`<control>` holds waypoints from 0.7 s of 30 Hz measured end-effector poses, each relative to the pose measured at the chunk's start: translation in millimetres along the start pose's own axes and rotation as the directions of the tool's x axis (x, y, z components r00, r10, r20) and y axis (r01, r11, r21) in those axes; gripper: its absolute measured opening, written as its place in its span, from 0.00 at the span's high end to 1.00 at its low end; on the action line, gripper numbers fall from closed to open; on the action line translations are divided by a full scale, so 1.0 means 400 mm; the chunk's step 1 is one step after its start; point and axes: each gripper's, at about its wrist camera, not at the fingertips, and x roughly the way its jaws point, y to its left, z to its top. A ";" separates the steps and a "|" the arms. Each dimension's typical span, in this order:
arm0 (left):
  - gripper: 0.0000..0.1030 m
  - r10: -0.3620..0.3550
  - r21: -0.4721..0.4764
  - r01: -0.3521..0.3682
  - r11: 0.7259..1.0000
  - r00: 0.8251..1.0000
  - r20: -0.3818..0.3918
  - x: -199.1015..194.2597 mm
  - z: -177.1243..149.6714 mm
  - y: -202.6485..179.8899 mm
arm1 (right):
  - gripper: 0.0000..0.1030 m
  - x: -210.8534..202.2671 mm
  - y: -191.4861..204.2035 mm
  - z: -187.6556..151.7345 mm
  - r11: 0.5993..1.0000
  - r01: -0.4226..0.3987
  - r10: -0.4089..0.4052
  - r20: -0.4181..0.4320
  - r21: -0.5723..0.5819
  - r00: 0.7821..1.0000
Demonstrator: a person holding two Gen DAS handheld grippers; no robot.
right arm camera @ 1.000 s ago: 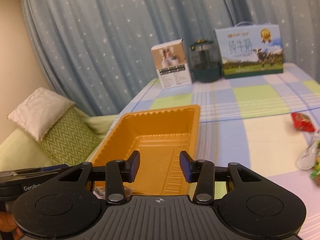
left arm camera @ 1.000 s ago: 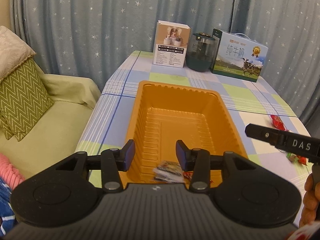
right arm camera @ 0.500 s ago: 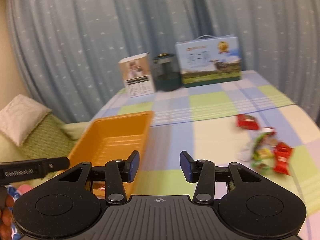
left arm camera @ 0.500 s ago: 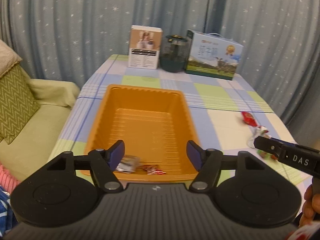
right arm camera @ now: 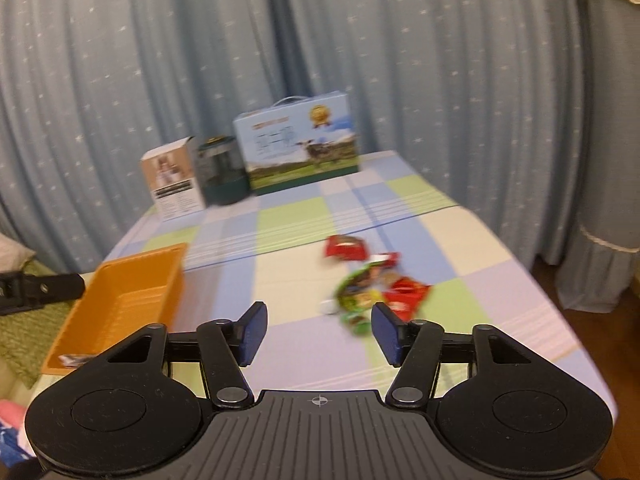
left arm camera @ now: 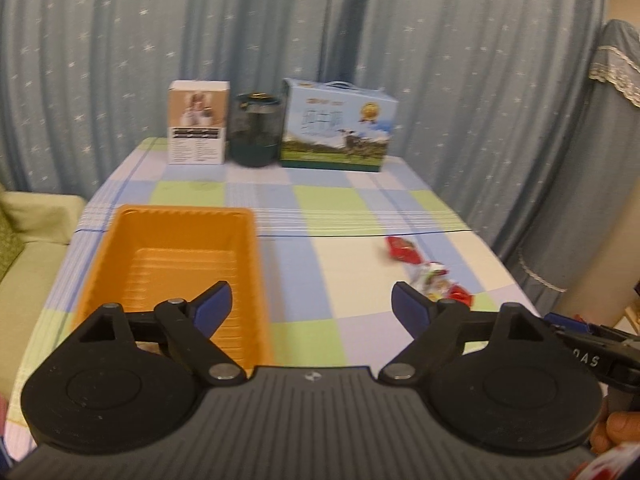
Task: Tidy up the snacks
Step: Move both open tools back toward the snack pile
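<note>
Above the checked table [right arm camera: 460,232], both the left gripper [left arm camera: 311,306] and right gripper [right arm camera: 318,330] gape wide, holding nothing; blurred snacks [right arm camera: 372,284], perhaps candy packets, lie right of the orange tray [left arm camera: 248,248].

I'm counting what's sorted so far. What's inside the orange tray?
One wrapped snack shows at the orange tray's near corner. The right gripper hides the rest of that end.

Dim warm light, motion blur, fisheye-bent edges
</note>
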 end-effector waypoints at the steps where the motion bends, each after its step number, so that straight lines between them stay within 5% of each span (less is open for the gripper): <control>1: 0.15 -0.011 0.006 0.011 1.000 1.000 0.000 0.006 0.001 -0.015 | 0.43 -0.002 -0.015 -0.001 1.000 0.011 -0.011 0.001 0.009 1.000; 12: 0.14 -0.056 0.090 0.061 0.994 0.997 -0.059 0.131 -0.010 -0.150 | 0.42 0.044 -0.149 -0.005 0.995 0.073 -0.072 -0.017 0.074 0.997; 21: 0.14 -0.082 0.137 0.097 0.986 0.991 -0.109 0.267 -0.045 -0.181 | 0.42 0.174 -0.175 -0.007 0.998 0.065 -0.064 -0.071 0.022 0.995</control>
